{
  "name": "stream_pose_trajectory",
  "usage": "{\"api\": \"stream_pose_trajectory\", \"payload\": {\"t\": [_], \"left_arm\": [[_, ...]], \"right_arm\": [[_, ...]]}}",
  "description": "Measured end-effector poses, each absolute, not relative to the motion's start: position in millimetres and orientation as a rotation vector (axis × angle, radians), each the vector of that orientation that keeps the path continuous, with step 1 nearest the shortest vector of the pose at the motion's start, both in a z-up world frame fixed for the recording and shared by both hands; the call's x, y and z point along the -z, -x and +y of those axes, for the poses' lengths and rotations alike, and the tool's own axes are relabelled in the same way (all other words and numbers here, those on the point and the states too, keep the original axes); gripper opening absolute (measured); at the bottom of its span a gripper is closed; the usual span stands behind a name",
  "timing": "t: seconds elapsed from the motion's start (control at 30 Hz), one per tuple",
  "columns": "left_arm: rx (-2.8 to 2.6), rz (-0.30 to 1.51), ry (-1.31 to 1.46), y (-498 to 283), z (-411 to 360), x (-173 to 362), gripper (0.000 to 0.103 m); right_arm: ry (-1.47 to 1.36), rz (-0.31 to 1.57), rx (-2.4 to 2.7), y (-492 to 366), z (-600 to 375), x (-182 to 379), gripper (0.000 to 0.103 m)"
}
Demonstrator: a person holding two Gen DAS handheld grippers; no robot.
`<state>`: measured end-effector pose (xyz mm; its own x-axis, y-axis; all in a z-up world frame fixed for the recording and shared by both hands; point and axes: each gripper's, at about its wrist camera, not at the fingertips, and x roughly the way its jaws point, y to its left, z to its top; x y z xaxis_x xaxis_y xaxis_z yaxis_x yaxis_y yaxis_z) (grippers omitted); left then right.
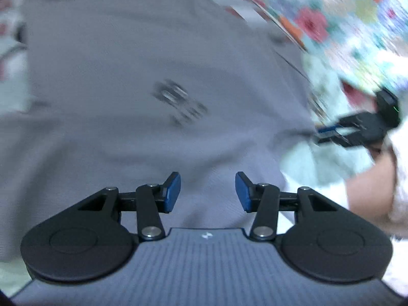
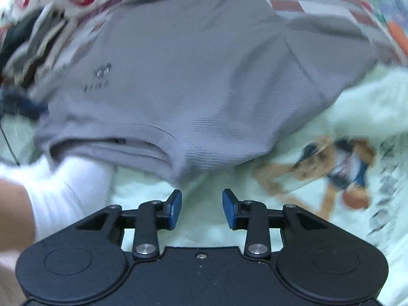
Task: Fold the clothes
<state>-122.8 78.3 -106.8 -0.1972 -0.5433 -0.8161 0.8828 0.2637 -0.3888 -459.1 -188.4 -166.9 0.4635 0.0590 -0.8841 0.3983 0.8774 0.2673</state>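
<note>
right wrist view: a pale mint bedcover (image 2: 344,107) with a cartoon figure print (image 2: 339,168) fills the lower half, and on it lies the grey ribbed t-shirt (image 2: 193,81), spread flat with its neckline (image 2: 109,145) toward the camera and a small dark logo (image 2: 102,72) on the chest. a heap of dark clothes (image 2: 28,51) sits past its left edge. a white sleeve (image 2: 68,186) reaches in from the left beside the collar. the right gripper (image 2: 202,209) hovers just short of the shirt's near edge, blue pads apart with only bedcover between them.

in the left wrist view, blurred, the left gripper (image 1: 207,191) hangs over the grey shirt, its pads also apart and gripping nothing. a flowered fabric (image 1: 344,20) lies at upper right.
</note>
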Motion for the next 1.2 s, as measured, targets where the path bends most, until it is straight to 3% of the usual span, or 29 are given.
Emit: {"api": "stream_pose_trajectory", "payload": {"t": [0.07, 0.17, 0.33, 0.63, 0.73, 1.0, 1.03, 1.07, 1.1, 1.2], "left_arm": [[1.271, 1.105, -0.393, 106, 81, 94, 0.05], [1.193, 1.024, -0.436, 79, 75, 73, 0.05], [1.129, 0.987, -0.434, 59, 46, 41, 0.05], [1.022, 0.939, -0.578, 26, -4, 10, 0.05], [0.993, 0.931, -0.644, 15, -19, 7, 0.05], [0.98, 0.838, -0.709, -24, -105, 27, 0.051], [1.004, 0.826, -0.726, -27, -119, 30, 0.051], [1.027, 0.813, -0.744, -29, -133, 34, 0.051], [1.053, 0.799, -0.757, -32, -148, 38, 0.051], [1.101, 0.785, -0.739, -40, -202, 59, 0.051]], "right_arm": [[-0.445, 1.028, 0.207, 454, -204, 148, 0.041], [-0.333, 0.922, 0.232, 431, -232, 122, 0.05], [-0.014, 0.744, 0.344, 370, -285, 94, 0.05], [-0.118, 0.676, 0.434, 277, -384, 54, 0.05], [-0.141, 0.693, 0.431, 249, -404, 43, 0.042], [-0.224, 0.707, 0.439, 191, -481, 107, 0.043], [-0.24, 0.713, 0.448, 181, -492, 122, 0.042], [-0.255, 0.719, 0.457, 171, -503, 137, 0.018], [-0.27, 0.725, 0.465, 161, -514, 152, 0.003], [-0.317, 0.699, 0.457, 157, -518, 187, 0.001]]}}
